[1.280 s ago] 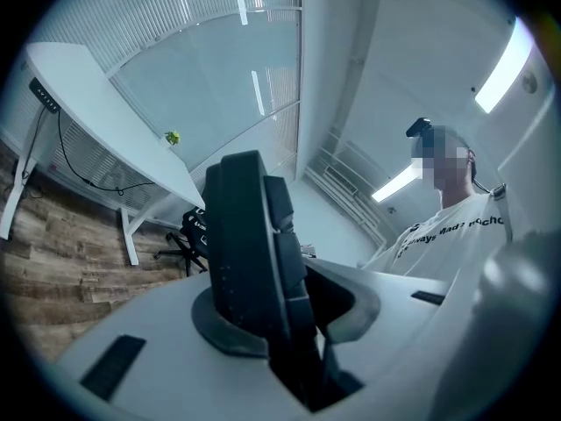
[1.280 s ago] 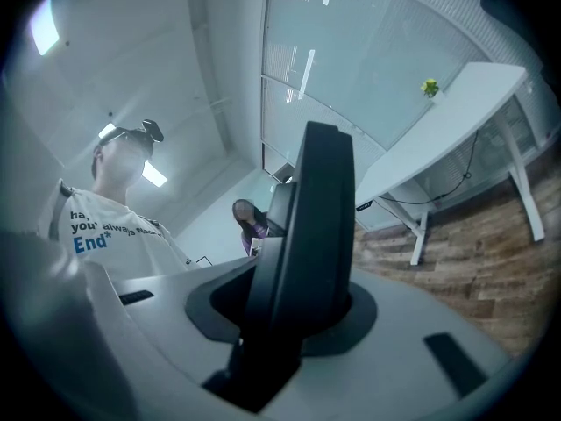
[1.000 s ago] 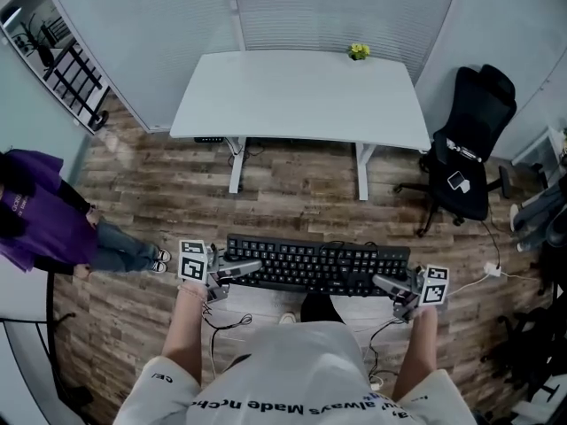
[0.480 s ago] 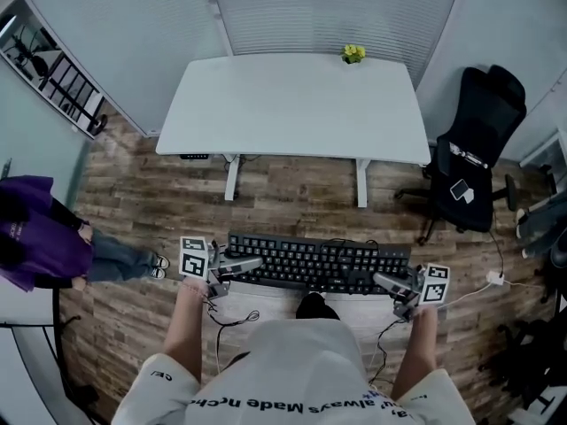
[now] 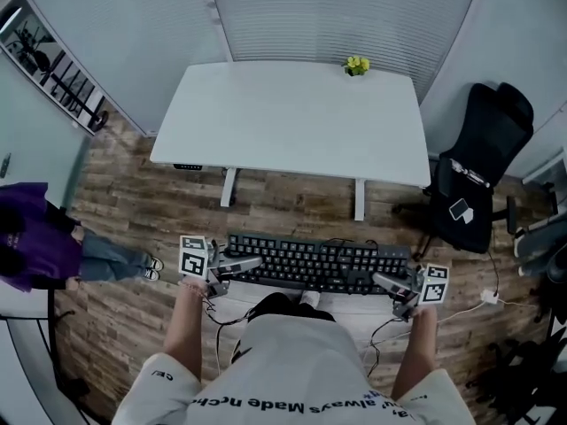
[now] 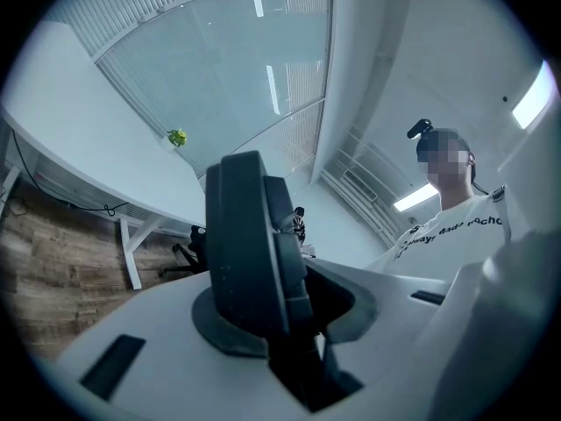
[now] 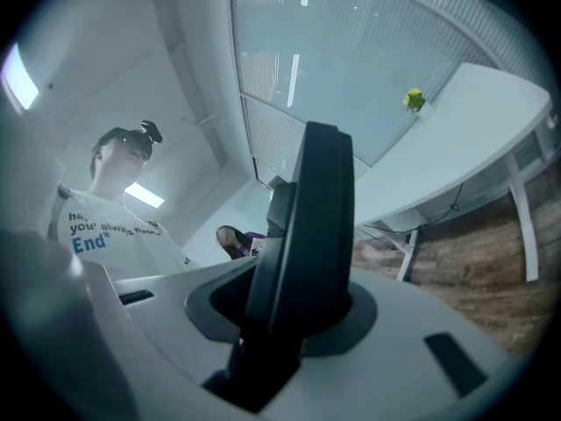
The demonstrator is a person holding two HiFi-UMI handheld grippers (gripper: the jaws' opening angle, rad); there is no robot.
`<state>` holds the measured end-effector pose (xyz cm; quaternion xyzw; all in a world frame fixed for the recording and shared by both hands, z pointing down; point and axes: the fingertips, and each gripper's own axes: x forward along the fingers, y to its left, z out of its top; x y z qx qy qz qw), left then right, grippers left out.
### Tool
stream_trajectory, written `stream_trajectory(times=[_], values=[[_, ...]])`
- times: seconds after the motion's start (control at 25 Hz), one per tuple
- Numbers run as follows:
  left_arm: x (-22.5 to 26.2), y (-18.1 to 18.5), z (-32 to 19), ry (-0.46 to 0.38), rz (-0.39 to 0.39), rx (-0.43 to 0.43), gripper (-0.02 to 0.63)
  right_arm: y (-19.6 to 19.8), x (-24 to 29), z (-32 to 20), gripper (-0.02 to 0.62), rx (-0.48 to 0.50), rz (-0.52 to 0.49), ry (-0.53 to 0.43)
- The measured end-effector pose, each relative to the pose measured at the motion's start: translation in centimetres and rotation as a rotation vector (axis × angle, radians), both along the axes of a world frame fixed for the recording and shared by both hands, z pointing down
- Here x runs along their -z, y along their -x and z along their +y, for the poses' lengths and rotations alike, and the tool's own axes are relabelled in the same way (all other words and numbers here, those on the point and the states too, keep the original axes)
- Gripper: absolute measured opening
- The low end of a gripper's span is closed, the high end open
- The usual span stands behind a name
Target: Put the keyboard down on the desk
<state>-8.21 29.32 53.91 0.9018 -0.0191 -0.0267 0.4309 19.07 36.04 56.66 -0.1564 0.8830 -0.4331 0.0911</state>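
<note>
The keyboard (image 5: 314,264) hangs level over the wood floor (image 5: 292,197), left claw (image 5: 241,266) clenched on one end, right claw (image 5: 387,283) on the other. The white counter (image 5: 292,113) stands well apart ahead; carrying it there and setting it down remain, I reckon.

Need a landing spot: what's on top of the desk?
Only a small yellow-green plant at the far right corner. No part of the desk top is covered in the head view.

Even cool light, soft shadows; fisheye bending at edges; gripper views vignetted.
</note>
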Motion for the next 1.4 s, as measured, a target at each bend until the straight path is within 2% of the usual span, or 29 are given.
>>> stream_trajectory(times=[0.48,0.92,1.16,1.4], values=[[-0.5,0.1,-5.0,0.009,0.015,0.034,0.126,-0.2,-0.1,-5.9,0.132,0.035,0.017,0.011],[-0.8,1.1,-12.7,0.012,0.026,0.031,0.126,0.9,0.0,-13.5,0.132,0.032,0.028,0.019],[-1.3,2.1,-19.8,0.040,0.028,0.027,0.126,2.0,-0.4,-20.4,0.132,0.027,0.029,0.047],[-0.9,2.4,-21.4,0.028,0.034,0.024,0.124,2.3,0.1,-22.0,0.132,0.024,0.039,0.036]])
